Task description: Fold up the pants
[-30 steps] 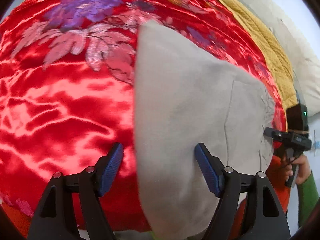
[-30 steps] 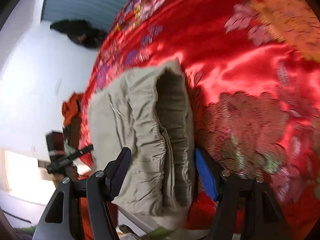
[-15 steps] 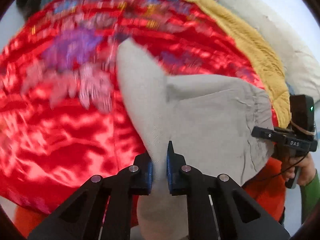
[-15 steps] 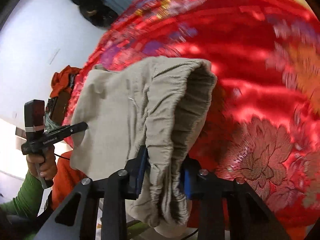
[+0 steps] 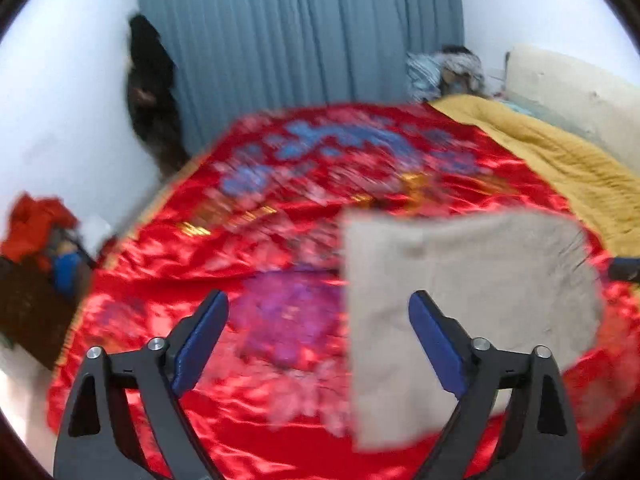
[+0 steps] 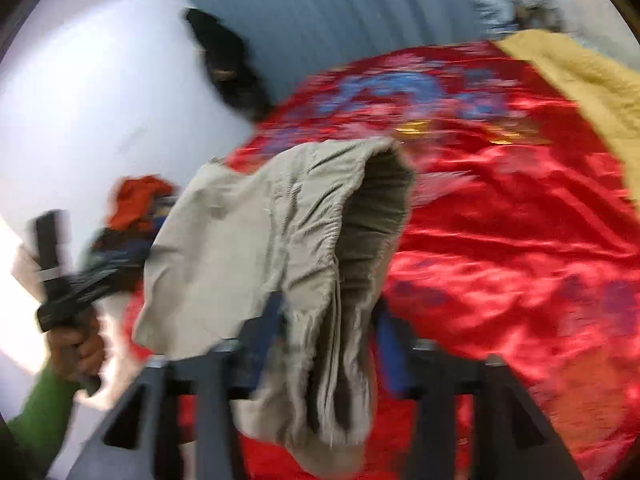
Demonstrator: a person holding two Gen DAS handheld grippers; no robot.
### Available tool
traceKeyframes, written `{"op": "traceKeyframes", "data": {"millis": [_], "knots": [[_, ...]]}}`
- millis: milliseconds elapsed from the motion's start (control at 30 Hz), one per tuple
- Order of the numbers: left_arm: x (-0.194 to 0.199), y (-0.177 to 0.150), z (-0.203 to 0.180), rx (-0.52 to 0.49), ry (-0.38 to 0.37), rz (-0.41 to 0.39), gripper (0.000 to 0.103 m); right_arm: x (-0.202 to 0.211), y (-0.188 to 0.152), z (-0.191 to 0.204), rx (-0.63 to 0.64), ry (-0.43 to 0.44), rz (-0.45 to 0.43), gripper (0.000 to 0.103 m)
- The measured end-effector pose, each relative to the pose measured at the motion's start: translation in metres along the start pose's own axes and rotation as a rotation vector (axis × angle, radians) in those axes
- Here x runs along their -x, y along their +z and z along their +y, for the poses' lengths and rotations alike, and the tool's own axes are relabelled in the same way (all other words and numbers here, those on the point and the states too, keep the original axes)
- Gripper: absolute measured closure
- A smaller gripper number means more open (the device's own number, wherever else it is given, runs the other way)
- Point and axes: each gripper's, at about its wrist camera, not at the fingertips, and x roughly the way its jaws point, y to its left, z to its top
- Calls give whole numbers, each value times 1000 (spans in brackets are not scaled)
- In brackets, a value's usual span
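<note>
Containers: none identifiable; a blurred heap of orange cloth (image 5: 34, 220) sits on dark furniture at far left.

Left gripper (image 5: 316, 336): jaws spread wide, just opened, nothing pinched. The beige pants (image 5: 460, 280) lie beyond it on the red satin bedspread (image 5: 200, 248), the right finger overlapping the near edge of the cloth in view.

Right gripper (image 6: 328, 336): jaws have just been opening, with the elastic waistband between the blue pads (image 6: 386, 340); blur hides whether they press on it.

Versus half a second ago: the left jaws were clamped on the pants' fold; both views now take in more of the room.

Room: blue-grey curtain (image 5: 300, 32) on the far wall, white walls, mustard blanket (image 5: 560, 160) at far right.
</note>
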Motion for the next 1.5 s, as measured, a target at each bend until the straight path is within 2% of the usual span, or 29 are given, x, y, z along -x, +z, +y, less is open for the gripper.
{"op": "traceKeyframes", "data": {"millis": [33, 133, 200, 333, 500, 600, 733, 867, 933, 1033, 1133, 1267, 1500], "knots": [[4, -10, 0, -17, 4, -9, 7, 5, -6, -10, -10, -67, -14, 4], [23, -52, -3, -65, 37, -32, 4, 26, -33, -26, -8, -178, -58, 1], [36, -82, -8, -81, 48, -4, 4, 39, -54, -26, 12, -229, -73, 0], [59, -122, -24, -61, -15, 78, 4, 59, -114, -9, 63, -301, -51, 0], [80, -136, -50, -74, -59, 158, 4, 72, -173, 21, 21, -283, -37, 0], [99, -129, -51, -51, -89, 154, 4, 82, -194, 41, -24, -275, -48, 0], [126, -113, -45, 7, -141, 132, 1, 94, -200, 71, 2, -285, -77, 0], [152, -98, -44, 39, -168, 114, 0, 120, -189, 98, 63, -342, -131, 0], [166, -94, -46, 33, -152, 95, 0, 138, -184, 111, 77, -338, -164, 0], [178, -91, -49, 29, -138, 98, 0, 150, -185, 127, 103, -328, -164, 0], [180, -91, -53, -5, -96, 108, 1, 154, -190, 137, 119, -324, -153, 0], [182, -93, -51, 14, -92, 120, 1, 154, -196, 138, 108, -310, -140, 1], [177, -98, -51, 13, -82, 148, 1, 149, -195, 141, 136, -352, -129, 1]]}}
